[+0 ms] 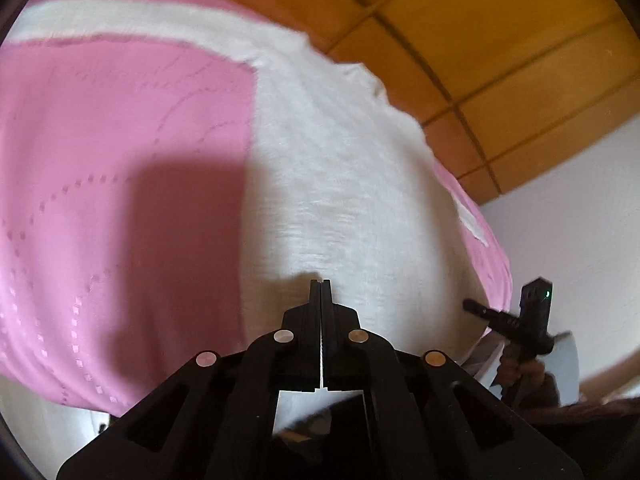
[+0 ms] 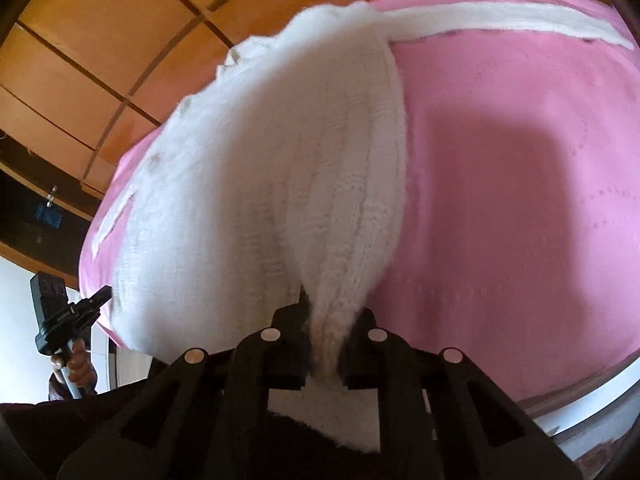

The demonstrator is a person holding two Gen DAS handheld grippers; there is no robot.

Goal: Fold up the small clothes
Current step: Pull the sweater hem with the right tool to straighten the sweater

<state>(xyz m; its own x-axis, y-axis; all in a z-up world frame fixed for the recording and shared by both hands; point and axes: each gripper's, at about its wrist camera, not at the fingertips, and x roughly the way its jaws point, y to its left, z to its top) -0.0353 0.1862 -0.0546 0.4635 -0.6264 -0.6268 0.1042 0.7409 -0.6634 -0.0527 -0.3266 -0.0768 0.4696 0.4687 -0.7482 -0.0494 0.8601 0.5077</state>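
Overhead, beyond both sets of jaws, orange wooden panels [image 1: 500, 60] with dark seams are filling the background. A white knitted garment [image 2: 256, 184] is lying spread on the pink bedcover [image 1: 100, 160], directly ahead of both grippers. The left gripper [image 1: 321, 286] is pressing its jaws fully together, with only a hairline slit between them, and the white knit is lying just under and ahead of its tips. The right gripper [image 2: 326, 316] is pinching a bunched fold of the garment between its jaws, the fabric rising away from them in a ridge. A white band [image 2: 500, 20] is crossing the bedcover far ahead. A hand [image 2: 80, 364] is gripping the left handle. No readable writing is showing anywhere.
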